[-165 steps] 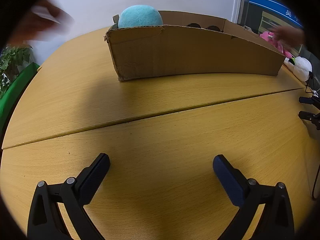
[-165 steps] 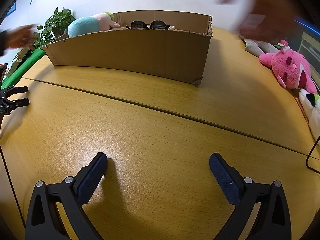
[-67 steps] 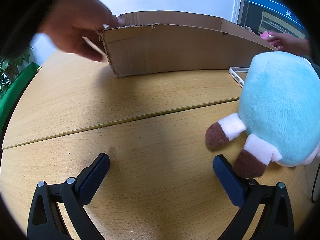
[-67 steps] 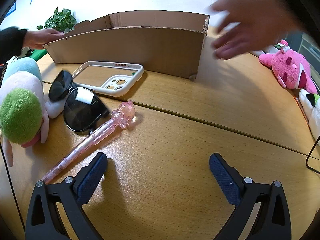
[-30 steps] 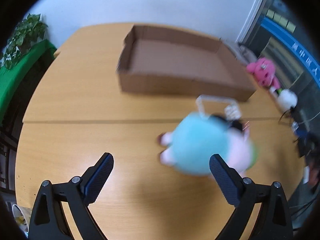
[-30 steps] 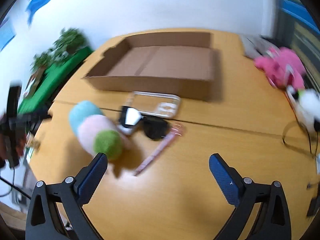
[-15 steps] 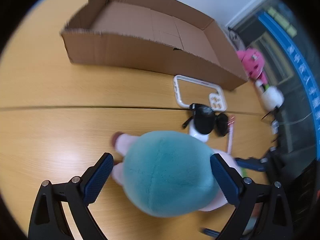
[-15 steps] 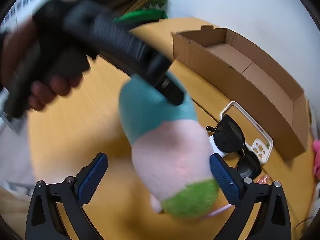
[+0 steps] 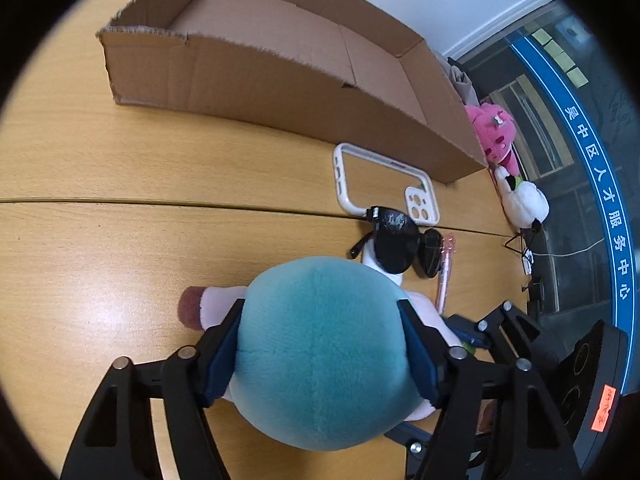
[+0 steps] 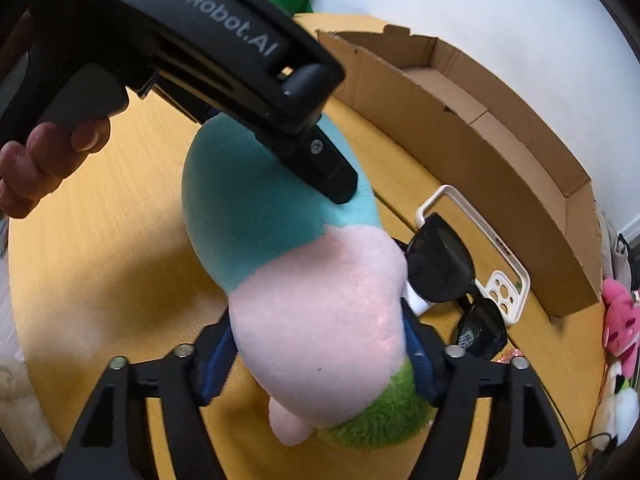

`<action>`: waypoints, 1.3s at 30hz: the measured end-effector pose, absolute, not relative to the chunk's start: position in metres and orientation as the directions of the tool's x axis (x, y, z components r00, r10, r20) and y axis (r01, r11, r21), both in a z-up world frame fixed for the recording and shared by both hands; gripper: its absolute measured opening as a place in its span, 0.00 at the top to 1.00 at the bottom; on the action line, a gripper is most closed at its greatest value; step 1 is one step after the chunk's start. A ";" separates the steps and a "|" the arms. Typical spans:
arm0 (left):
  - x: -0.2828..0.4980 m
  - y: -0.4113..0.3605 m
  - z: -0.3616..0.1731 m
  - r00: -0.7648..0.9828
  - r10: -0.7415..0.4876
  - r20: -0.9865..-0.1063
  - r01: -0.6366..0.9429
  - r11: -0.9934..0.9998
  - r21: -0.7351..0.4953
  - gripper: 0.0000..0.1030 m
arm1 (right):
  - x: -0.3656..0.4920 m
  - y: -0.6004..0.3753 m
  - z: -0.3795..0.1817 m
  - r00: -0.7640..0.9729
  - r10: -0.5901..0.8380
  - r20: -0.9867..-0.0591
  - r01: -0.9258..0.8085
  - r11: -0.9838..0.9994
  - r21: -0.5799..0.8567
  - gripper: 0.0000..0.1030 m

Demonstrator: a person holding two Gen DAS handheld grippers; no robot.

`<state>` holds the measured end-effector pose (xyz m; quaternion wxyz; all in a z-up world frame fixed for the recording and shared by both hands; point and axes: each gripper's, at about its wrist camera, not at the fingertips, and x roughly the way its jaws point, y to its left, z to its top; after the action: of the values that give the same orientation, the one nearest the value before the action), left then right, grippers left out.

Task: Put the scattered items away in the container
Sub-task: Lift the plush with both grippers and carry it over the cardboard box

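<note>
Both claws are closing on the plush toy (image 9: 320, 352) on the tabletop (image 9: 100, 240). The left claw (image 9: 320, 352) pinches its teal end, the right claw (image 10: 320, 356) its pink middle.

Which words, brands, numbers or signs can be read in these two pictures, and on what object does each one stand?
"GenRobot.AI": pale letters on the black body of the left gripper, seen in the right wrist view.
"吴中区人才服务中心": white characters on the curved blue band beyond the table, left wrist view.
Orange sticker on the black device at lower right: handwritten marks, too small to read.
Sunglasses: pale print on one lens, too blurred to read.
</note>
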<state>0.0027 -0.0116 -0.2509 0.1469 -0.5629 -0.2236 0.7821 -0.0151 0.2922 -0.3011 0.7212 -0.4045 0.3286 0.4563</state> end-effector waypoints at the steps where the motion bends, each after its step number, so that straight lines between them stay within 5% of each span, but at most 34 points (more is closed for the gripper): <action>1: 0.004 -0.008 -0.244 -0.326 0.475 -0.817 0.014 -0.862 -0.507 0.37 | -0.016 0.289 -0.296 0.367 0.396 -0.842 -0.924 0.260 -0.280 0.34; 18: -0.041 0.031 0.060 -0.631 0.326 -0.704 -0.226 -0.945 -0.235 0.38 | 0.007 0.262 -0.038 0.536 0.623 -0.569 -0.830 0.512 -0.221 0.35; 39: -0.193 -0.055 0.043 -0.635 0.353 -0.688 -0.127 -0.925 -0.357 0.38 | 0.180 0.374 -0.016 0.539 0.536 -0.650 -0.838 0.423 -0.346 0.35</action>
<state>-0.1926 -0.0554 0.0427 0.1342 -0.4057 -0.1389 0.8934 0.1801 0.3743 -0.0158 0.8122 -0.3312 0.2275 0.4229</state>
